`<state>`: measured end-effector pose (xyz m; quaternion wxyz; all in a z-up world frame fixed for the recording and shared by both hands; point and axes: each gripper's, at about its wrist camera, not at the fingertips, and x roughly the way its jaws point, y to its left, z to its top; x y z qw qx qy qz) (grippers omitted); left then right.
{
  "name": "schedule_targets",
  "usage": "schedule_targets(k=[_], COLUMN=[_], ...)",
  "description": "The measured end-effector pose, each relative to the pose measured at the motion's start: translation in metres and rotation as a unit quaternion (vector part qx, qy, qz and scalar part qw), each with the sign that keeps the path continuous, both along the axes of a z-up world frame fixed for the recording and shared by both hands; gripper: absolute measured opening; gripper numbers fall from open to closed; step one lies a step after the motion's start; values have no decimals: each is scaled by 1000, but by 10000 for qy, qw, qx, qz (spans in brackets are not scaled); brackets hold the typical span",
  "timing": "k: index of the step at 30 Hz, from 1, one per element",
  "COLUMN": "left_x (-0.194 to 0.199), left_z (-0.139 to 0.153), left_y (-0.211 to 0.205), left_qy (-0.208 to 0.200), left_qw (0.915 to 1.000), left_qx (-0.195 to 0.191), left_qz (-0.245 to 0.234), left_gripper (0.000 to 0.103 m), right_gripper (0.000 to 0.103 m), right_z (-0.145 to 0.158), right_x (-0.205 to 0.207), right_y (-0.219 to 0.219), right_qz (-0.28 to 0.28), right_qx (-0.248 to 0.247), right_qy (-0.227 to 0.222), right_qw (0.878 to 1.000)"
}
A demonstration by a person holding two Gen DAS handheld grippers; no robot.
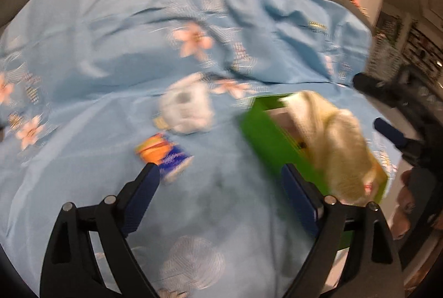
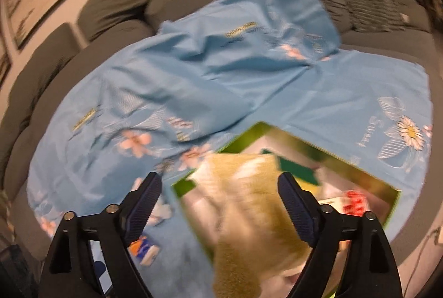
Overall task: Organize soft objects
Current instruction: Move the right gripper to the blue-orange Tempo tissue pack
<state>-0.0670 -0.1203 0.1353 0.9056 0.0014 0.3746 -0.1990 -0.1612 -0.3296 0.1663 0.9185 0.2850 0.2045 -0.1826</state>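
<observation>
Since both hand-held grippers were released with nothing between the pads, the cream towel [image 2: 249,220] sat wherever it had landed, and that was the main risk. It lay draped over the near rim of the green box [image 2: 387,203], directly ahead of the right hand-held gripper [image 2: 220,201] and between its spread fingers in that view. To the left hand-held gripper [image 1: 220,188] it sat off to the right, just past the right finger [image 1: 300,201].

Risks as I judged them:
- Part of the towel hung outside the box on the near side. Weight there could have dragged it out onto the blue floral sheet [image 2: 193,82].
- Soft, floppy cloth: a one-corner pinch would have unrolled it instead of lifting it.
- The box looked light, and a push on the towel could have slid or tipped it on the sheet.
- Heavy motion blur in both views, so exact edges were hard to tell.

Orientation: the towel's long axis ran roughly along the right hand-held gripper's pointing line, near end toward the camera, far end inside the box. In the left view it ran diagonally, far-left to near-right.

Loose items remained ahead of the left hand-held gripper: a white soft piece [image 1: 187,109] straight out front, and an orange and blue pack [image 1: 163,154] just beside the left fingertip [image 1: 151,173], not touching as far as I could tell.
</observation>
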Motion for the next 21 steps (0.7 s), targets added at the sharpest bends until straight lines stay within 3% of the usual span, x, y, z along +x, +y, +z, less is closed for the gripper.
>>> schedule_targets(k=[4,9,16,21], left_x=[4,11,20,24], left_z=[-12,-35,-57,-63], left_y=[39,86,124,139], left_qy=[92,239,598,769], left_qw=[9981,9893,9795,9722], left_qx=[135,307,119,135], left_qz=[597,1407,1922,2206], left_gripper=[89,89,89,89], right_gripper=[95,95,95,95], right_z=[1,-13,-54,-83], right_x=[19,56,113,147], right_y=[30,73,147,176], right_qz=[659,1412,2452,2720], right_qx=[-150,-343,-661,-1018], right_qy=[33,441,1255,1748], right_qw=[9977,9884,9590,9408])
